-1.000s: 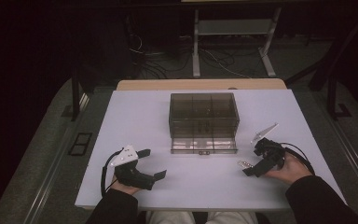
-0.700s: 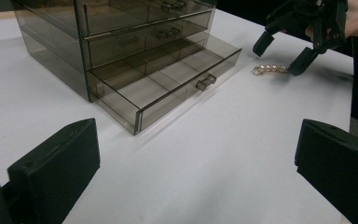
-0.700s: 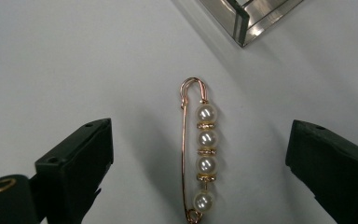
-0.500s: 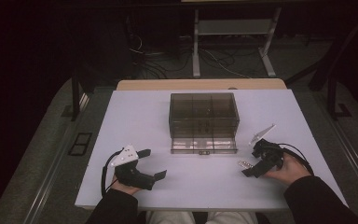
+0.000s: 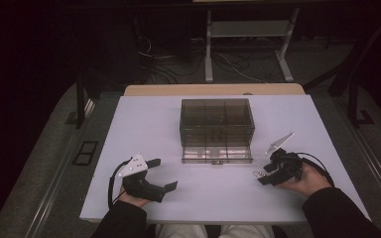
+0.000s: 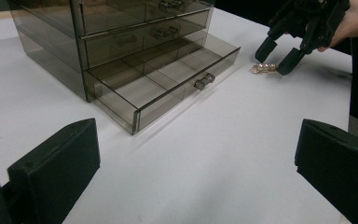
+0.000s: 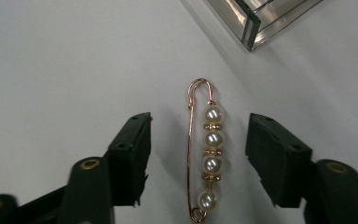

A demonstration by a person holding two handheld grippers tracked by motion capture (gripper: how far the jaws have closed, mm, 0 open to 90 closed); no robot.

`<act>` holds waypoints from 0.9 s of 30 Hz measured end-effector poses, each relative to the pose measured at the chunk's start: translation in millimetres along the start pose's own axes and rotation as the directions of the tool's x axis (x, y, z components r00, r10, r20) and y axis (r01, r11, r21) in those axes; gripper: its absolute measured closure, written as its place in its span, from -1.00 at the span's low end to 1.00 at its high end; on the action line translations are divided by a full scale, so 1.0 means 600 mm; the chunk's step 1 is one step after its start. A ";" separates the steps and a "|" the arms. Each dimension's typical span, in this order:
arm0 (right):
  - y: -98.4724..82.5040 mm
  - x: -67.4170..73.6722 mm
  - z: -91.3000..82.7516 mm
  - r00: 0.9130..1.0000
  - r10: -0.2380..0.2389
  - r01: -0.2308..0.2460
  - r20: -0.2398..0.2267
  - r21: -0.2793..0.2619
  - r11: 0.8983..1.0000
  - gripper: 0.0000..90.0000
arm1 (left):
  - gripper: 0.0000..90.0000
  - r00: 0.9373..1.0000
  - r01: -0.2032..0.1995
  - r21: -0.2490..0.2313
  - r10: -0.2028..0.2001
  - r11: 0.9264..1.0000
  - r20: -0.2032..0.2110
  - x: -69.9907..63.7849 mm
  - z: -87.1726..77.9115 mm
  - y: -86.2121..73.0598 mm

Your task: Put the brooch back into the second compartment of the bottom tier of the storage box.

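I had the right tongs [image 7: 198, 158] lowered over a gold-coloured safety-pin brooch strung with four white pearls [image 7: 205, 151], which lay flat on the white counter [image 5: 213, 198]. The brooch sat lengthwise between the two black jaws, its rounded clasp end pointing away from my hand. The jaws had just been closing in, yet in the right gripper view a strip of bare counter showed on each side of the brooch, so the pads were not pressing on it.

From the high view, the right tongs [image 5: 262, 177] were at the right side of the counter, near the front right corner of a smoky transparent plastic cabinet of small drawers [image 5: 217, 124]. Its bottom drawer [image 5: 217, 153] stood pulled out toward me. In the left gripper view that drawer [image 6: 168, 84] looked divided into compartments, with a small handle on its front, and the brooch [image 6: 264, 68] was on the counter just beyond the drawer's right end, under the tips of the right tongs [image 6: 276, 58].

The left tongs [image 5: 162, 174] rested at the left front of the counter, well apart from the cabinet and from the brooch. Their jaws stood wide apart with nothing between them but counter, as the left gripper view [image 6: 196, 168] showed. My hand [image 5: 136, 191] held them low over the surface, pointed toward the open drawer.
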State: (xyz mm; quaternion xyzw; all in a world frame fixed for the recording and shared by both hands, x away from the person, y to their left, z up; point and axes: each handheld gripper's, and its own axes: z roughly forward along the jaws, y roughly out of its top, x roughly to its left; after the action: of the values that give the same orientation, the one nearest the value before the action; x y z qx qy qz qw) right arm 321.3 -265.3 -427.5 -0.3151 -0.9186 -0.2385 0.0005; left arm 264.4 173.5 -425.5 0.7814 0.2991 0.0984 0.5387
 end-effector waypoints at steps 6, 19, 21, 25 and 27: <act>0.000 0.001 0.002 1.000 -0.009 0.009 0.009 0.008 1.000 0.23 | -1.00 1.000 -0.001 0.000 0.001 1.000 0.000 0.000 0.000 0.000; 0.000 0.008 0.003 0.998 -0.029 0.028 0.051 0.017 0.999 0.62 | -1.00 1.000 -0.004 0.002 0.004 1.000 0.003 0.000 0.000 0.000; 0.000 0.009 0.003 0.997 -0.036 0.035 0.063 0.021 0.999 0.65 | -1.00 1.000 -0.003 0.001 0.003 1.000 0.002 0.000 0.000 0.000; 0.001 0.014 0.004 0.995 -0.060 0.057 0.083 0.032 0.998 0.73 | -1.00 1.000 -0.004 0.001 0.004 1.000 0.004 0.000 0.000 0.000; 0.001 0.014 0.004 0.995 -0.056 0.054 0.081 0.031 0.998 0.74 | -1.00 1.000 -0.004 0.002 0.004 1.000 0.004 -0.001 0.000 0.000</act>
State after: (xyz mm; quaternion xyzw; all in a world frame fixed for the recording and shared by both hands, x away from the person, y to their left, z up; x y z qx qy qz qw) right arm 315.7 -258.8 -428.1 -0.2992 -0.9296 -0.2118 -0.0390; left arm 264.2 173.1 -425.6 0.7827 0.2965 0.0975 0.5384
